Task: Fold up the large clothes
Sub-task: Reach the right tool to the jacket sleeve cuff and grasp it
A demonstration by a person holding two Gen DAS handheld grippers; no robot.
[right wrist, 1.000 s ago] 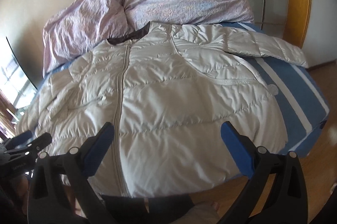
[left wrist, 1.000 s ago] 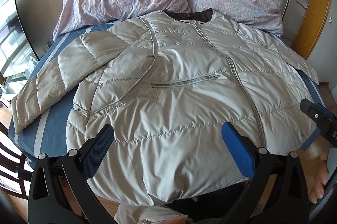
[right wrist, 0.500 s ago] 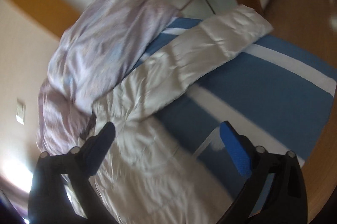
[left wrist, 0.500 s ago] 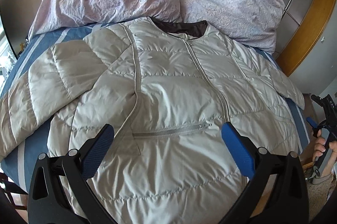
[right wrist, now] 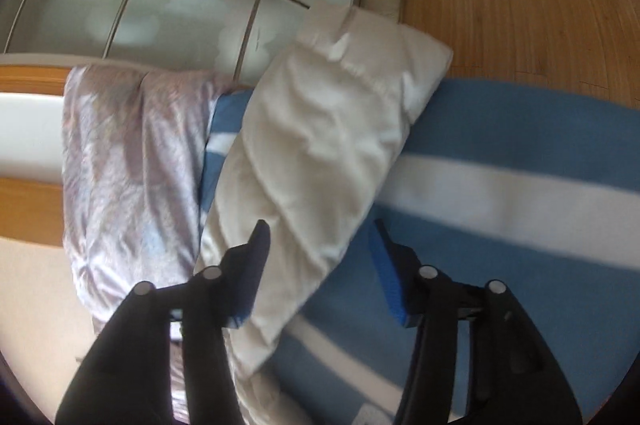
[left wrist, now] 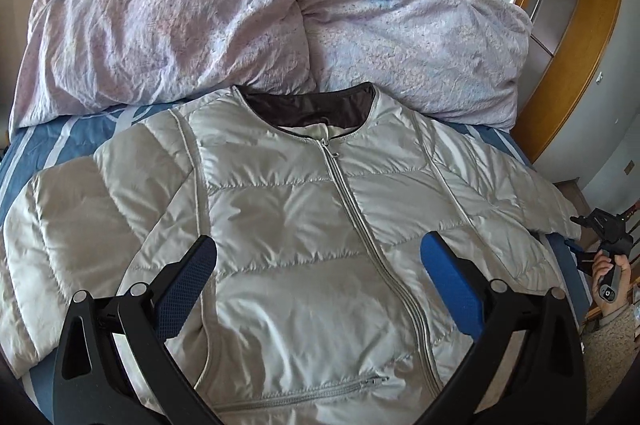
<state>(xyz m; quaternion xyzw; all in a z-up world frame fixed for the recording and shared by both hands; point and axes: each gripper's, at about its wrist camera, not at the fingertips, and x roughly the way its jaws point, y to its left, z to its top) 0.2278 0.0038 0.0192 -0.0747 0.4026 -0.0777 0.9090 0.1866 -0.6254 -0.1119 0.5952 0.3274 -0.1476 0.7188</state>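
Both tools empty: left tool wide open, right tool closing around the sleeve; slick fabric might slip out.

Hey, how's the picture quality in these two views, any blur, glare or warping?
Left wrist view: sharp, with sheen on the jacket and fisheye bending of the wardrobe frame. Right wrist view: motion-blurred and rolled sideways; the sleeve is washed out by bright light, the bed cover is soft, and the edges are dark.
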